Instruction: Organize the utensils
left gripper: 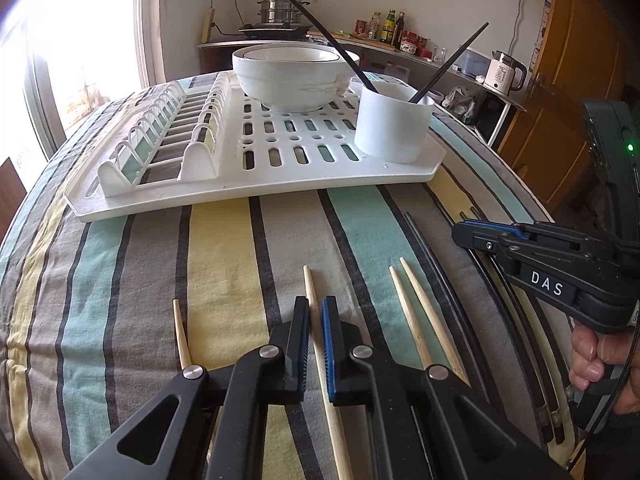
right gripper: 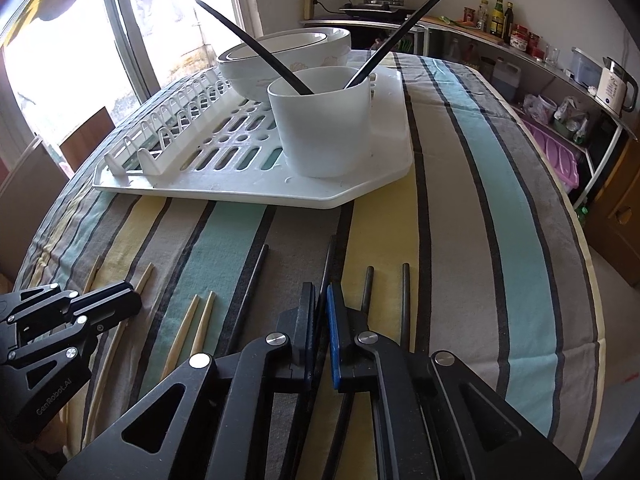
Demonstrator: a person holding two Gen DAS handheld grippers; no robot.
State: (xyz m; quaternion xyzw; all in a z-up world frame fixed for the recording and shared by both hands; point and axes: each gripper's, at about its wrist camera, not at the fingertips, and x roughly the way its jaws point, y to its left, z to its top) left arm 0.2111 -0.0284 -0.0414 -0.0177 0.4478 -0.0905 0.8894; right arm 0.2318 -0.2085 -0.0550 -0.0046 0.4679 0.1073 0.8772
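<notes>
A: Where's your left tongs [left gripper: 316, 312]?
B: Low over the striped worktop [left gripper: 224, 264], nearly closed around a pale bamboo chopstick [left gripper: 310, 288]; whether the pads pinch it, you cannot tell.
A: And your right tongs [right gripper: 322, 300]?
B: Narrowed around a thin black chopstick [right gripper: 329, 256] lying on the cloth; contact is unclear too.
A: Beyond them?
B: At twelve o'clock, the white slotted plastic drying rack [left gripper: 280, 184] carries a white cylindrical cup [left gripper: 394, 128] holding two black chopsticks [left gripper: 316, 24], with stacked white bowls [left gripper: 292, 76] behind.

A home kitchen: a steamer pot [left gripper: 283, 9] sits on a stove, sauce bottles [left gripper: 390, 26] and an electric kettle [left gripper: 503, 70] line the counter, and a dish rack [left gripper: 256, 148] rests on the striped tabletop [left gripper: 224, 264].
</notes>
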